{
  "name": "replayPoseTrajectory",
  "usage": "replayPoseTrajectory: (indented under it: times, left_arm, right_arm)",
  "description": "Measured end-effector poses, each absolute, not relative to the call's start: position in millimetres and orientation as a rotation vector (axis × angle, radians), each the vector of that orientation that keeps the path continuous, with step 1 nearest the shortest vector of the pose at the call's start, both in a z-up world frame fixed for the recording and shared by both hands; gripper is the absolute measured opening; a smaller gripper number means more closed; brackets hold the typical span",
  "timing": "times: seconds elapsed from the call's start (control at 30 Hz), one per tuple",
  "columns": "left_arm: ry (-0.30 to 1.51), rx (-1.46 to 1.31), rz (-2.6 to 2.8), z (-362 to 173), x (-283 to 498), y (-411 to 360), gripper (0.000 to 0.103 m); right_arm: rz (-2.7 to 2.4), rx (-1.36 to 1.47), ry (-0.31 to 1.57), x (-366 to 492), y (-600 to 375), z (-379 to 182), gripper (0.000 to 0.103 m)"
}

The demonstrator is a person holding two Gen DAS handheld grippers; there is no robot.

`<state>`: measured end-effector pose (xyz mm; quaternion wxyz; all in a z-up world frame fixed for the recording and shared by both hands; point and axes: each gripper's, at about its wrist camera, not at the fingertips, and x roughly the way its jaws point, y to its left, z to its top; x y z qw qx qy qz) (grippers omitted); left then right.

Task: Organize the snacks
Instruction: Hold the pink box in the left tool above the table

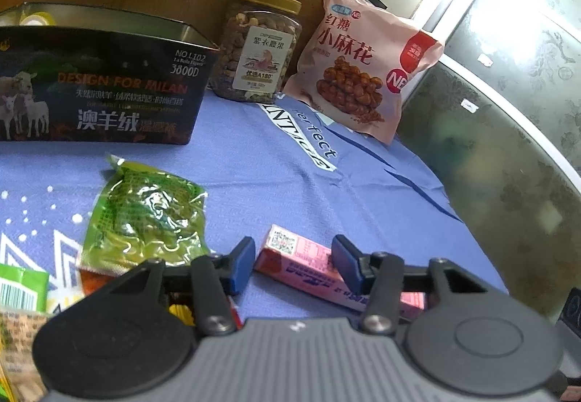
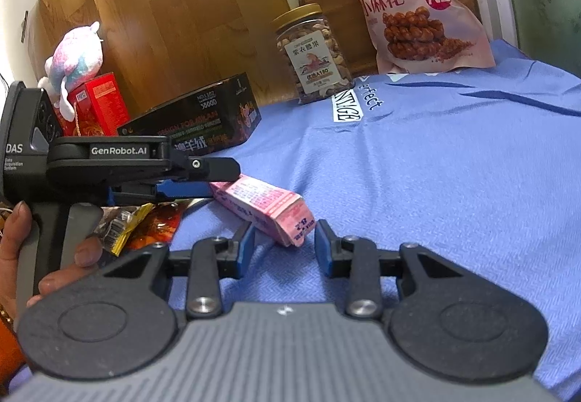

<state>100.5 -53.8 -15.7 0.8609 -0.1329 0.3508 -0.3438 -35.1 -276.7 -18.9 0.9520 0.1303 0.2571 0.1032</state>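
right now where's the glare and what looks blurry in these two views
Left wrist view: window light blows out the upper right behind the pink snack bag; green packet glints. Right wrist view: evenly lit, plush toy soft, edges bowed by the fisheye.

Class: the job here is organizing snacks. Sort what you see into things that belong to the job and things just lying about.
Belongs to the job:
- long pink cardboard box, between both grippers' fingers
- green plastic snack packet
- clear nut jar with gold lid
- pink bag of fried twists
- black open tin box

Just lying about:
- pastel plush toy
- red carton
- blue cloth
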Motion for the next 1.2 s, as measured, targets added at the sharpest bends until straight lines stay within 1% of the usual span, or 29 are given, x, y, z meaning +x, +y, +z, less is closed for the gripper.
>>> replayPoseTrajectory:
  times: [0.17, 0.5, 0.73, 1.2]
  left_arm:
    - [0.738, -0.306, -0.72, -16.2, 101.9, -51.4, 0.045]
    - [0.736, -0.305, -0.711, -16.4, 100.9, -50.5, 0.045]
    - [0.721, -0.284, -0.734, -15.2, 97.6, -51.8, 0.045]
    - [0.706, -0.282, -0.734, -14.3, 94.7, -49.4, 0.044]
  right_arm:
    - [0.206, 0.235, 0.519, -35.6, -272.8, -17.6, 0.032]
    - [0.209, 0.231, 0.528, -33.6, -272.5, -18.2, 0.032]
    - [0.206, 0.305, 0.523, -36.8, -280.2, -19.8, 0.032]
    - [0.212, 0.291, 0.518, -36.0, -278.9, -20.0, 0.032]
